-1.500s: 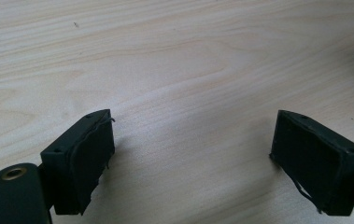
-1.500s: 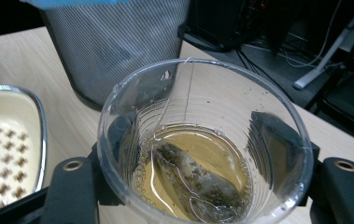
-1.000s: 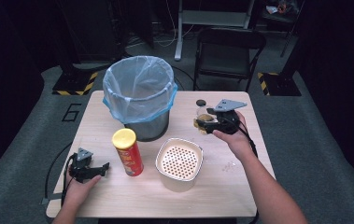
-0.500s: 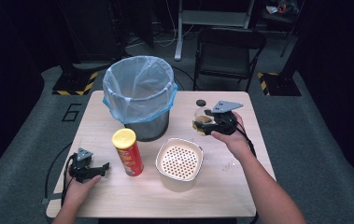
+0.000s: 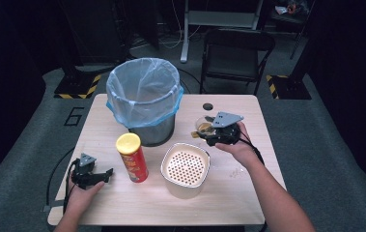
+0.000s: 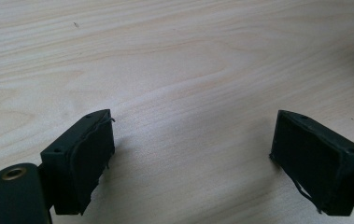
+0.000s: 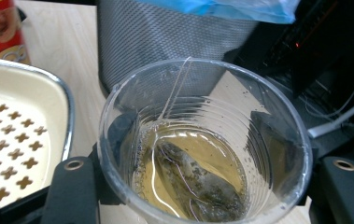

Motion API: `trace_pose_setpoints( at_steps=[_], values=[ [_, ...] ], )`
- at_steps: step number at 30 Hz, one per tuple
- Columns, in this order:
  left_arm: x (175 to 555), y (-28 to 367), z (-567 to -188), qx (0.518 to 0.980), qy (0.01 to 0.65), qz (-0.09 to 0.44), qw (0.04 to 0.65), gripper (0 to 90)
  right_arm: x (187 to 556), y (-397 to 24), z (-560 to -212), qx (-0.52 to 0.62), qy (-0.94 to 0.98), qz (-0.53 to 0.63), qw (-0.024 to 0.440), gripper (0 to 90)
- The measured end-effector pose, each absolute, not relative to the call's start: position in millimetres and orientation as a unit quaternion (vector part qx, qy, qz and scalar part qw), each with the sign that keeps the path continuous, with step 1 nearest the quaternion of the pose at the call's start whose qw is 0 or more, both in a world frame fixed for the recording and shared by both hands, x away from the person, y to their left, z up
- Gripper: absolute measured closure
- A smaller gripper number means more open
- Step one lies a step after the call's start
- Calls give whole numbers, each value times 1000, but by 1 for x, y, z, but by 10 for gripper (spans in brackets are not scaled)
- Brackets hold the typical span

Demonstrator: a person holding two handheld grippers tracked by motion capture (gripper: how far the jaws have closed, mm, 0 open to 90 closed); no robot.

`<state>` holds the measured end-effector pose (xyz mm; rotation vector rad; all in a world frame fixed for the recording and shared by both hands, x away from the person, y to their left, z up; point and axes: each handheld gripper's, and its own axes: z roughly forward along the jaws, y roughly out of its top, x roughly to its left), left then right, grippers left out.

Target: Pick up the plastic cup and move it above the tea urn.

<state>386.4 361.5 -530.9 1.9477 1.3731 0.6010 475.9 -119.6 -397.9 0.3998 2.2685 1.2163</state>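
Cup of tea gripped beside the bin

The cup [image 7: 205, 140] is clamped in the right gripper [image 5: 218, 136]; it should be kept level, liquid inside. The left gripper [image 6: 193, 154] is spread wide, empty.

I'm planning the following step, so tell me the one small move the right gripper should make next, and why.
Probably carry the clear cup across and tip it over the perforated strainer dish. The right gripper is shut on the cup, which holds tea and a soaked tea bag; the dish sits beside it, so draining comes before binning the bag in the lined bin.
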Motion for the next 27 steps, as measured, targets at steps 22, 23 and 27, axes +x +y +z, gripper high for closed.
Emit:
trace_pose_setpoints(
  at_steps=[22,23,27],
  values=[
    [387,362,-531,747,526,231,335,128,465,-106,-397,79,851,418,308,347],
    [387,362,-531,747,526,231,336,129,465,-106,-397,77,852,416,309,347],
    [386,362,-531,747,526,231,335,128,464,-104,-397,70,851,416,312,348]
  ],
)
